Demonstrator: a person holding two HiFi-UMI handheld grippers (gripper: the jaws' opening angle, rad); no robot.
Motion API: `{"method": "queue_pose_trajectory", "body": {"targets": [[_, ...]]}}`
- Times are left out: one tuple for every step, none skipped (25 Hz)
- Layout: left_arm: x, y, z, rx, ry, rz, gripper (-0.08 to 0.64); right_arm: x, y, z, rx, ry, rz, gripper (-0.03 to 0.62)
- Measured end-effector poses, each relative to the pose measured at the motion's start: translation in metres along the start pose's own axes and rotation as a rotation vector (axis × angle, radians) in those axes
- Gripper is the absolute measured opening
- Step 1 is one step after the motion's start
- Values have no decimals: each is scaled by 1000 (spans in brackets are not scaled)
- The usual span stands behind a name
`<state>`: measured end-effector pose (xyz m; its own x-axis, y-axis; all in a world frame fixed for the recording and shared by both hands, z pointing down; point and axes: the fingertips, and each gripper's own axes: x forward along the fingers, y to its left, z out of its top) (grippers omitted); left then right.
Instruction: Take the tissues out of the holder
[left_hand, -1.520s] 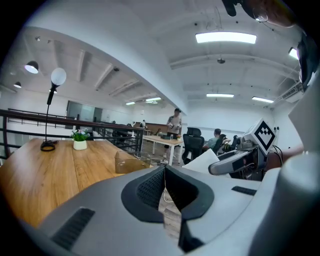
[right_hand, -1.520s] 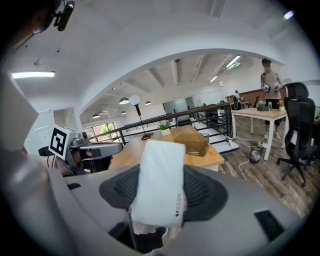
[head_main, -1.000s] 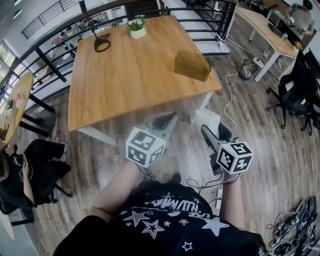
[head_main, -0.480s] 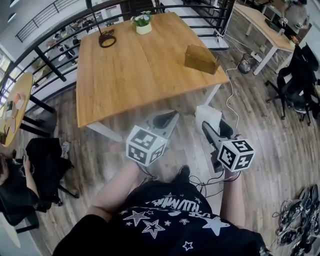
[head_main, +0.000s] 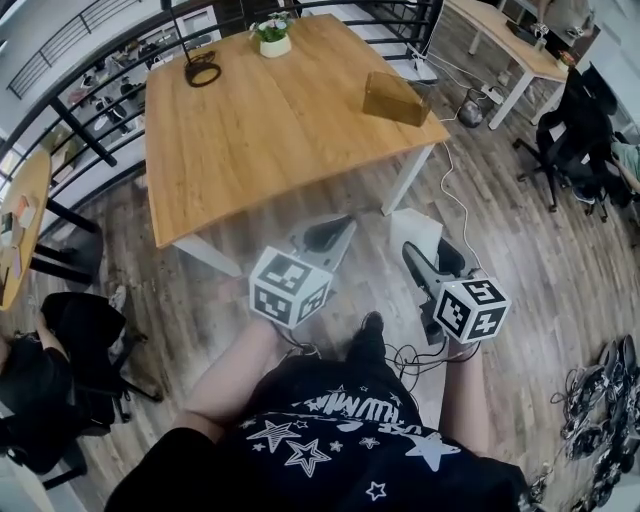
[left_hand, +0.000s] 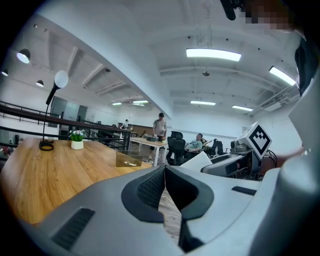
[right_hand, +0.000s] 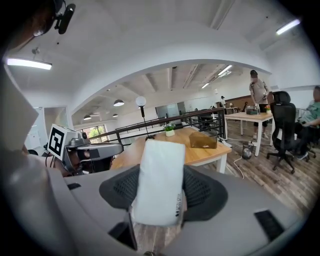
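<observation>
The tissue holder, an amber see-through box, stands near the right edge of the wooden table, well ahead of both grippers. It also shows in the left gripper view and in the right gripper view. My right gripper is shut on a white tissue pack, which sticks out past the pads. My left gripper hangs beside it over the floor. Its jaws meet with nothing between them.
A potted plant and a lamp base stand at the table's far end by a black railing. Office chairs, another desk and floor cables lie to the right. People are seated at the left.
Both grippers keep the same pose and the right one still holds the pack. The head view has shifted, so the table and holder sit higher in the frame.
</observation>
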<state>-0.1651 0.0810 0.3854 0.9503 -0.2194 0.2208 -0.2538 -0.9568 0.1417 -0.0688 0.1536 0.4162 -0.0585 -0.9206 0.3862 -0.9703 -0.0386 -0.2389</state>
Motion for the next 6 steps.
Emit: {"method": "queue_pose_trajectory", "body": {"targets": [[-5, -1, -2, 0, 1, -5, 15, -2, 5, -3, 4, 1, -5, 256], [-10, -2, -4, -1, 3, -9, 15, -4, 10, -6, 7, 1, -9, 256], [-14, -2, -5, -1, 3, -12, 15, -5, 14, -8, 10, 1, -13, 256], [-18, -1, -5, -2, 3, -14, 15, -6, 19, -9, 12, 1, -16, 256], [-23, -1, -6, -3, 3, -15, 15, -7, 23, -10, 13, 0, -20, 256], [-27, 0, -6, -4, 3, -17, 15, -7, 27, -11, 14, 0, -24, 256]]}}
